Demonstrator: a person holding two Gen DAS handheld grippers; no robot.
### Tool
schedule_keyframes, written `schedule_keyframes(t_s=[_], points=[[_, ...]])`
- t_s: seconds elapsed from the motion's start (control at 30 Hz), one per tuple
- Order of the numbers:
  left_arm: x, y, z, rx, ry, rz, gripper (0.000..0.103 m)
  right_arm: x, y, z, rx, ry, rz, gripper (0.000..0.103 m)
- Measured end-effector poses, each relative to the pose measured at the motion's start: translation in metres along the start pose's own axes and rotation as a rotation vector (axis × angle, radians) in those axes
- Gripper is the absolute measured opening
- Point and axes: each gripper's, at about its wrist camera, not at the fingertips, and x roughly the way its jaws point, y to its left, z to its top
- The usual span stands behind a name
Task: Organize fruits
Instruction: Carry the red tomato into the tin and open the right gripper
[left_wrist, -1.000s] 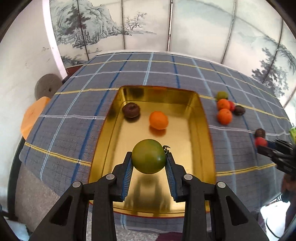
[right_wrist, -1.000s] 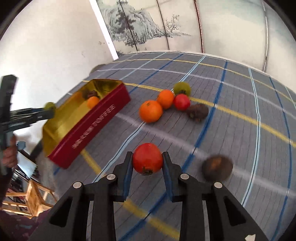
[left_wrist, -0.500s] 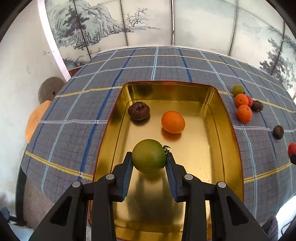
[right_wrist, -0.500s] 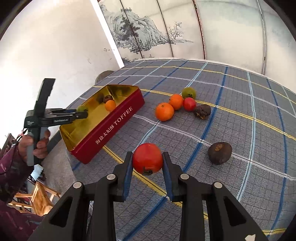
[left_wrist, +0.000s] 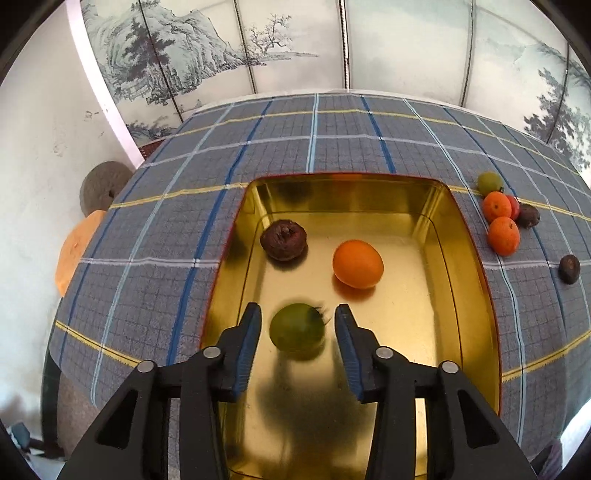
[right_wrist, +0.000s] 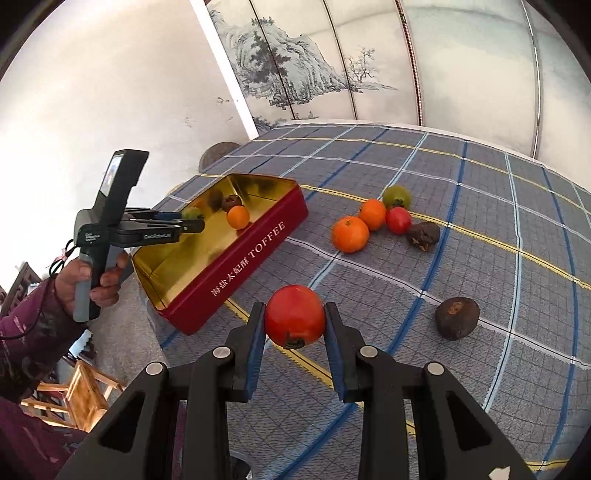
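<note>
My left gripper (left_wrist: 298, 332) is open over the gold tin (left_wrist: 458, 280). A green tomato (left_wrist: 296, 327), blurred, is free between its fingers, apart from both pads. A dark brown fruit (left_wrist: 283, 240) and an orange (left_wrist: 357, 263) lie in the tin. My right gripper (right_wrist: 294, 325) is shut on a red tomato (right_wrist: 294, 315) and holds it above the cloth, to the right of the red-sided tin (right_wrist: 243, 258). The left gripper (right_wrist: 194, 221) shows in the right wrist view over the tin.
On the checked cloth (right_wrist: 480, 258) lie two oranges (right_wrist: 350, 234), a red tomato (right_wrist: 398, 220), a green tomato (right_wrist: 396, 197) and two dark fruits (right_wrist: 457, 318). The same cluster (left_wrist: 503, 235) lies right of the tin. A wooden chair (right_wrist: 85, 398) stands below the table's left edge.
My left gripper has opened and let go of the green tomato, which drops into the tin. The right gripper has risen and drawn back with the red tomato.
</note>
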Motion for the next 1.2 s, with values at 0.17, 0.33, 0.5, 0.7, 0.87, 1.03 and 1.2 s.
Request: schedule_keyframes(t_s=[0.17,0.33,0.5,0.7,0.87,1.03,1.2], points=[[-0.008,0.0,0.004,0.006,-0.04,0.018,0.06,0.0,0.006,0.002,-0.01,-0.001,0.002,0.028],[-0.018,0.002,0.002,0.003,-0.068,0.045,0.063,-0.003,0.013,0.006,-0.015,-0.007,0.012,0.028],[-0.029,0.008,-0.007,-0.051,-0.078,0.051,0.065,-0.001,0.021,0.011,-0.028,-0.007,0.026,0.028],[-0.05,0.017,-0.023,-0.123,-0.102,0.048,0.065,0.01,0.043,0.026,-0.066,-0.002,0.07,0.028],[-0.068,0.023,-0.039,-0.178,-0.118,0.012,0.065,0.036,0.059,0.045,-0.066,0.008,0.143,0.028],[-0.081,0.031,-0.057,-0.253,-0.144,-0.041,0.065,0.068,0.076,0.06,-0.062,0.037,0.188,0.029],[-0.092,0.033,-0.069,-0.261,-0.146,-0.051,0.065,0.094,0.099,0.069,-0.097,0.071,0.2,0.029]])
